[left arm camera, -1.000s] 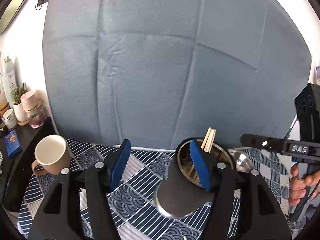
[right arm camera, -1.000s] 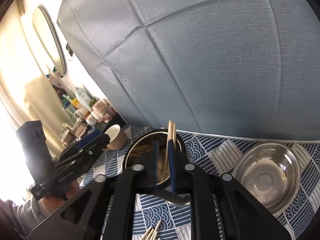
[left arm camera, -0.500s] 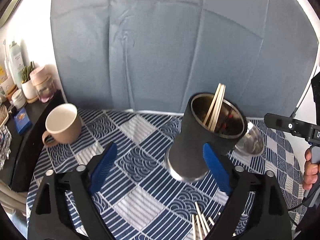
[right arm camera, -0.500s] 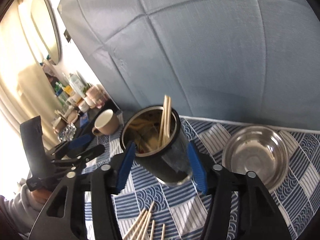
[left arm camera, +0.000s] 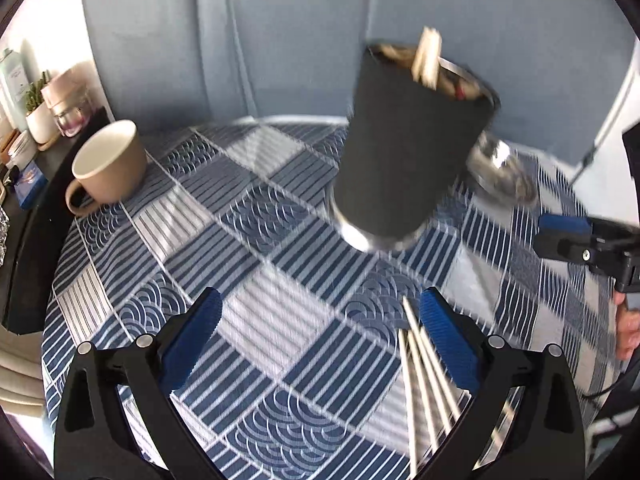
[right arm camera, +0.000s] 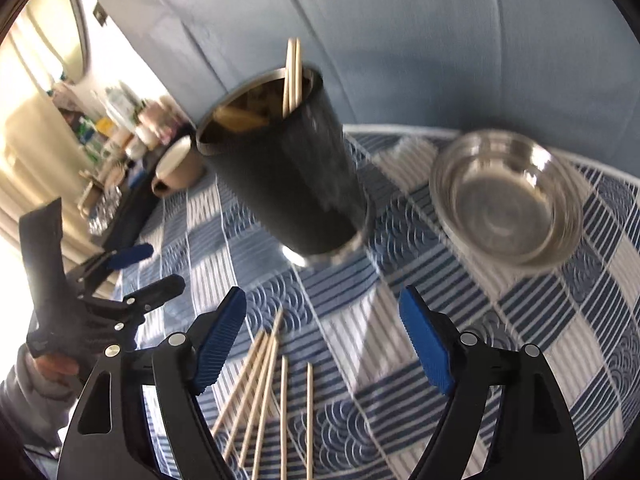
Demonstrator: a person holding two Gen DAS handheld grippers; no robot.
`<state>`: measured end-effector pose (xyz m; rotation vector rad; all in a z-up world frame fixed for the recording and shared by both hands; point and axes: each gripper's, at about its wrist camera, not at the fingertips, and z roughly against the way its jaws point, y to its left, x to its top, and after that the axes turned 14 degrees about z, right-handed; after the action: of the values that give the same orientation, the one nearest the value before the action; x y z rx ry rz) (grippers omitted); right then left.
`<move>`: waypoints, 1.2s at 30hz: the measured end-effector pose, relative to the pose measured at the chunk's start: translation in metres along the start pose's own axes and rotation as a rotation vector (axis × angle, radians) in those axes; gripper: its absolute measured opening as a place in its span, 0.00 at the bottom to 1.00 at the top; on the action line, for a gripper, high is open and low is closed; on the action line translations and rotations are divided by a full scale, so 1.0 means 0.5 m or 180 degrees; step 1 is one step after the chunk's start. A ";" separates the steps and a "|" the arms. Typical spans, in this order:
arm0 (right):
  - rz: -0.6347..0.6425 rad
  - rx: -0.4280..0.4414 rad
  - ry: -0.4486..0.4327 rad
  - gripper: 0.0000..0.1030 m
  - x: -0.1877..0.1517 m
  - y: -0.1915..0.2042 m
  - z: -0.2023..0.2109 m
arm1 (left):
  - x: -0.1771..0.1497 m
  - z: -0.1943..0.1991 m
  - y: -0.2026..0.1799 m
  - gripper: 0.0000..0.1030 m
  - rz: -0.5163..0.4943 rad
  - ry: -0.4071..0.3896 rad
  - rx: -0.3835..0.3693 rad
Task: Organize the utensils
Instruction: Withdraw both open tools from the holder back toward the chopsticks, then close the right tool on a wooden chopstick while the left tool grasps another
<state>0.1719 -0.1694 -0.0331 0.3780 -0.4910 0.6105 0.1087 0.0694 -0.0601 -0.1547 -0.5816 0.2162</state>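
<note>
Both grippers have drawn back and tipped downward from the tall black metal-rimmed cup, which a second ago sat between the fingers. Jaws on the left gripper and right gripper have just been opening and now stand wide apart, nothing clamped. That cup, holding two upright wooden chopsticks, stands ahead of both. Loose wooden chopsticks lie on the blue patterned tablecloth under the right gripper, nearest its left finger, and beside the left gripper's right pad. Ahead-right sits a shallow steel bowl; ahead-left a beige ceramic mug.
</note>
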 end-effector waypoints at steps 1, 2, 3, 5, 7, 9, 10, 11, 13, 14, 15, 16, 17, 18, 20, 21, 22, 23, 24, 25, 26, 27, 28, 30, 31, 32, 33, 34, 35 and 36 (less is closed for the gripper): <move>0.0022 0.0004 0.0050 0.72 -0.008 0.004 -0.005 | -0.014 -0.007 -0.002 0.94 -0.0050 0.0086 0.0034; 0.0042 0.0004 0.0094 0.72 -0.015 0.008 -0.011 | -0.022 -0.012 -0.001 0.94 -0.0071 0.0138 0.0051; 0.0071 -0.0001 0.0153 0.72 -0.025 0.013 -0.017 | -0.034 -0.017 0.000 0.94 -0.0094 0.0185 0.0069; 0.0137 -0.0007 0.0238 0.72 -0.041 0.022 -0.028 | -0.053 -0.023 0.002 0.94 -0.0117 0.0270 0.0074; 0.0215 -0.0034 0.0346 0.72 -0.059 0.033 -0.040 | -0.070 -0.028 0.003 0.94 -0.0104 0.0390 0.0039; 0.0266 -0.0025 0.0425 0.72 -0.075 0.044 -0.047 | -0.087 -0.034 0.002 0.94 -0.0131 0.0465 0.0040; 0.0276 -0.0005 0.0459 0.72 -0.085 0.048 -0.050 | -0.095 -0.035 0.001 0.94 -0.0158 0.0487 0.0053; 0.0279 0.0006 0.0494 0.72 -0.093 0.050 -0.051 | -0.105 -0.036 -0.001 0.94 -0.0185 0.0512 0.0059; 0.0308 -0.0002 0.0578 0.72 -0.112 0.059 -0.058 | -0.118 -0.037 -0.004 0.94 -0.0205 0.0555 0.0053; 0.0333 -0.0027 0.0636 0.72 -0.122 0.064 -0.062 | -0.127 -0.039 -0.006 0.94 -0.0215 0.0582 0.0055; 0.0350 -0.0043 0.0669 0.72 -0.128 0.068 -0.064 | -0.135 -0.040 -0.008 0.94 -0.0228 0.0610 0.0053; 0.0366 -0.0060 0.0710 0.72 -0.137 0.071 -0.067 | -0.141 -0.042 -0.010 0.94 -0.0243 0.0635 0.0053; 0.0368 -0.0052 0.0741 0.72 -0.145 0.073 -0.068 | -0.148 -0.044 -0.012 0.94 -0.0270 0.0666 0.0060; 0.0364 -0.0040 0.0782 0.72 -0.155 0.076 -0.071 | -0.155 -0.045 -0.015 0.94 -0.0301 0.0689 0.0063; 0.0367 -0.0063 0.0855 0.72 -0.169 0.078 -0.076 | -0.164 -0.048 -0.023 0.94 -0.0372 0.0717 0.0067; 0.0379 -0.0071 0.0887 0.72 -0.175 0.080 -0.078 | -0.170 -0.051 -0.026 0.94 -0.0413 0.0732 0.0083; 0.0391 -0.0083 0.0906 0.72 -0.179 0.081 -0.079 | -0.174 -0.053 -0.030 0.94 -0.0453 0.0746 0.0098; 0.0407 -0.0102 0.0924 0.72 -0.183 0.083 -0.080 | -0.177 -0.055 -0.032 0.94 -0.0475 0.0758 0.0103; 0.0420 -0.0113 0.0939 0.72 -0.185 0.086 -0.081 | -0.181 -0.058 -0.034 0.94 -0.0492 0.0774 0.0118; 0.0441 -0.0127 0.0963 0.72 -0.187 0.088 -0.082 | -0.183 -0.060 -0.036 0.94 -0.0499 0.0787 0.0132; 0.0455 -0.0136 0.0975 0.72 -0.188 0.090 -0.083 | -0.185 -0.063 -0.038 0.94 -0.0509 0.0798 0.0134; 0.0469 -0.0137 0.0984 0.72 -0.190 0.092 -0.084 | -0.188 -0.066 -0.039 0.94 -0.0529 0.0811 0.0147; 0.0490 -0.0144 0.1003 0.72 -0.192 0.095 -0.086 | -0.190 -0.069 -0.041 0.94 -0.0548 0.0819 0.0181; 0.0528 -0.0197 0.1066 0.72 -0.197 0.098 -0.091 | -0.194 -0.072 -0.040 0.94 -0.0560 0.0830 0.0204; 0.0538 -0.0217 0.1092 0.72 -0.197 0.098 -0.093 | -0.196 -0.074 -0.040 0.94 -0.0559 0.0852 0.0207; 0.0542 -0.0238 0.1121 0.72 -0.198 0.098 -0.096 | -0.197 -0.076 -0.040 0.94 -0.0546 0.0862 0.0192; 0.0551 -0.0260 0.1149 0.72 -0.197 0.099 -0.101 | -0.197 -0.076 -0.042 0.94 -0.0548 0.0871 0.0193; 0.0597 -0.0309 0.1189 0.71 -0.198 0.102 -0.104 | -0.197 -0.077 -0.042 0.95 -0.0560 0.0883 0.0196; 0.0618 -0.0337 0.1216 0.71 -0.199 0.103 -0.104 | -0.199 -0.080 -0.046 0.96 -0.0625 0.0885 0.0242; 0.0645 -0.0382 0.1262 0.71 -0.200 0.106 -0.107 | -0.200 -0.081 -0.047 0.96 -0.0667 0.0862 0.0241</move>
<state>0.0853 -0.1488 -0.1208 0.0873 -0.1842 0.8264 0.0538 0.0189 -0.1415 -0.0474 -0.3164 0.0124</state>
